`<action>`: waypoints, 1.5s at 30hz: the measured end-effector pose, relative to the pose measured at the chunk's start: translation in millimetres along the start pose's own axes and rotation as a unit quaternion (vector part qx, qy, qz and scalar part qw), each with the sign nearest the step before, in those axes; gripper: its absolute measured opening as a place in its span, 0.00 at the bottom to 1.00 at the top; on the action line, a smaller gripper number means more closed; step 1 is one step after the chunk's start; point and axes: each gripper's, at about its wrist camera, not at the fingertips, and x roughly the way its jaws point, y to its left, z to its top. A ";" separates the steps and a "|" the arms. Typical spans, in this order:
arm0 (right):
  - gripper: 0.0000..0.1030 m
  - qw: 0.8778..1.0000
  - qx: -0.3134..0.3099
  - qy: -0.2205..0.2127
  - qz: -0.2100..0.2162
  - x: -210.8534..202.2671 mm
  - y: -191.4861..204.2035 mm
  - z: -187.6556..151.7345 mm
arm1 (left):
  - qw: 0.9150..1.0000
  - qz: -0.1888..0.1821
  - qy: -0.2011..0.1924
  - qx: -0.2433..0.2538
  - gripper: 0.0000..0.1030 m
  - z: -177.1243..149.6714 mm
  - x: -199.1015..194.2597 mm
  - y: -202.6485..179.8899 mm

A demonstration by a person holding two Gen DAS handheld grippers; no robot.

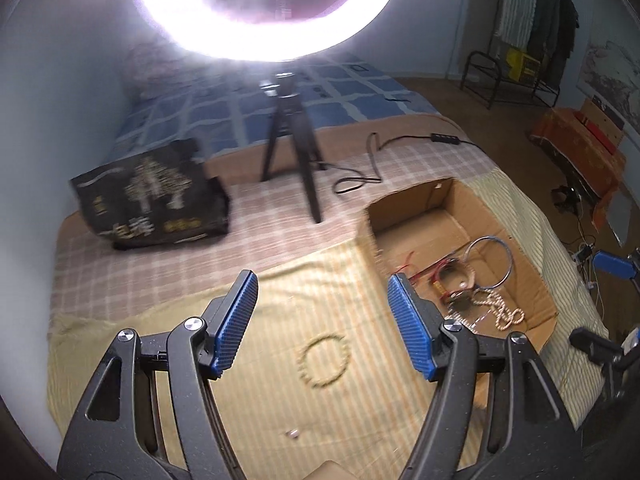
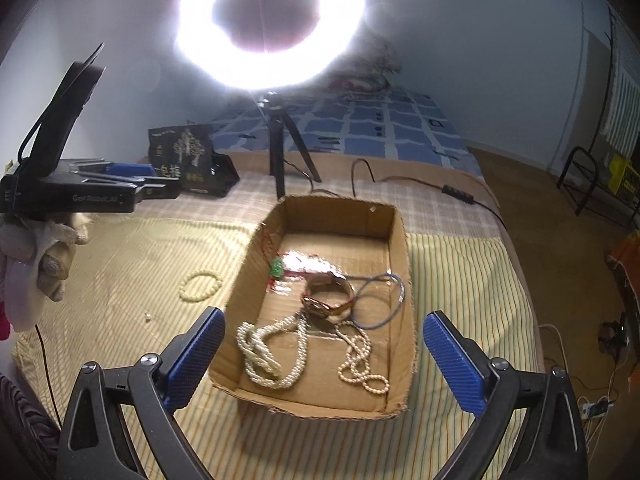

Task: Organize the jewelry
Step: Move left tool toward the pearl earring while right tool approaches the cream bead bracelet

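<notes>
The bracelet (image 1: 323,361), a loop of small pale beads, lies flat on the striped cloth (image 1: 260,292), outside the box (image 2: 396,240) and just to its left. It is the nearest loose piece; a tiny stud (image 1: 293,434) lies nearer on the same cloth. The bracelet looks light and limp, probably strung on elastic, so it should sag and swing when lifted. The round beads may roll out of a shallow pinch. A good hold is likely across one side of the loop, pads closing on two or three beads, pressed slightly into the soft cloth.

The left gripper (image 1: 323,308) hovers over it with its jaws spread wide and empty, the bracelet lying between and just beyond the pads. The right gripper (image 2: 324,354) is likewise wide apart and holds nothing, poised at the near edge of the box.

Inside the box lie pearl strands (image 2: 272,352), a watch (image 2: 326,300) and a thin blue hoop (image 2: 380,300). Far beyond stand a ring light (image 2: 270,24) and a dark bag (image 1: 154,196).
</notes>
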 end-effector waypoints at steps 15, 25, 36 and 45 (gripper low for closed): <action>0.95 0.996 -0.066 0.000 0.062 1.9 73.2 13.8 | 0.999 0.007 0.023 -0.028 0.67 -98.2 -26.3 67.3; 0.77 0.987 -0.040 0.091 0.122 54.0 110.8 33.5 | 0.997 -0.035 0.067 -0.007 0.65 -146.1 -24.2 62.2; 0.42 0.959 0.020 0.230 0.165 146.7 144.9 31.0 | 0.989 -0.104 0.109 0.010 0.30 -163.9 7.6 50.5; 0.32 0.951 0.052 0.265 0.148 197.2 152.8 24.4 | 0.985 -0.123 0.117 0.000 0.30 -159.6 26.5 56.2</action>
